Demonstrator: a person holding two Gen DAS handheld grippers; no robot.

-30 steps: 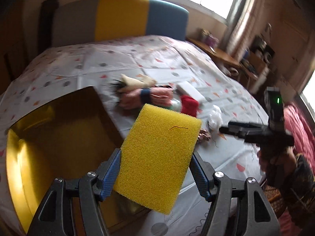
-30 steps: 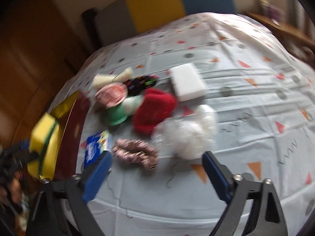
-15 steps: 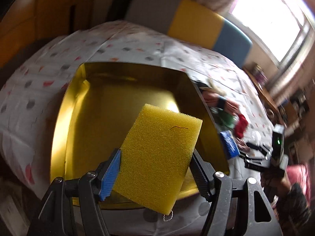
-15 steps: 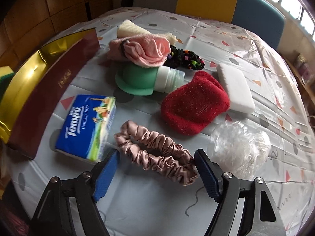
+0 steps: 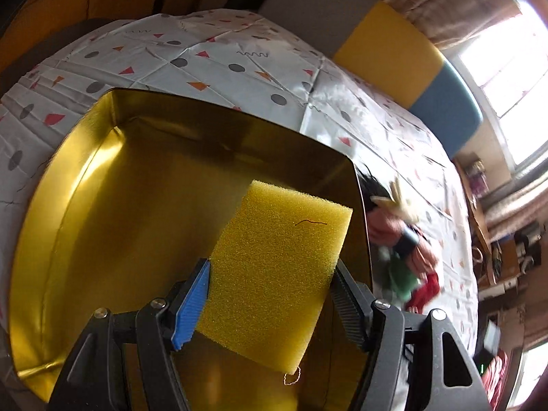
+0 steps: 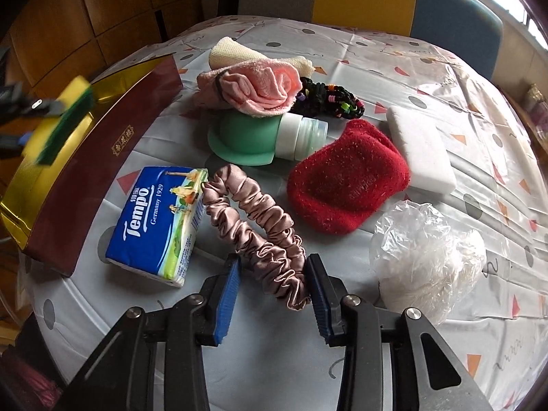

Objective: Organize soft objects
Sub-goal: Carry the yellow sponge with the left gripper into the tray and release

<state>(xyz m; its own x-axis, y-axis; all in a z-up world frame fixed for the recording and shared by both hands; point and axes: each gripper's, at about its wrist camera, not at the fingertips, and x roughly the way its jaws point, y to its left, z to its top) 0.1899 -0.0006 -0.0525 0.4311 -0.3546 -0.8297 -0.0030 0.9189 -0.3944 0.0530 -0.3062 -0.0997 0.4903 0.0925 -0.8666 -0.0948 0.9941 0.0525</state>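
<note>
My left gripper is shut on a yellow sponge and holds it over the gold-lined box. In the right wrist view the sponge shows a green underside above the box's maroon wall. My right gripper has its jaws closing around the near end of a pink satin scrunchie that lies on the table. The pads look close to it, and I cannot tell whether they grip it.
On the patterned tablecloth lie a Tempo tissue pack, a red cloth pouch, a white block, a plastic-wrapped white ball, a green silicone bottle, a pink towel and black hair ties.
My left gripper carried the sponge from beside the box to over its inside. My right gripper moved down to the scrunchie and its jaws narrowed around it.
</note>
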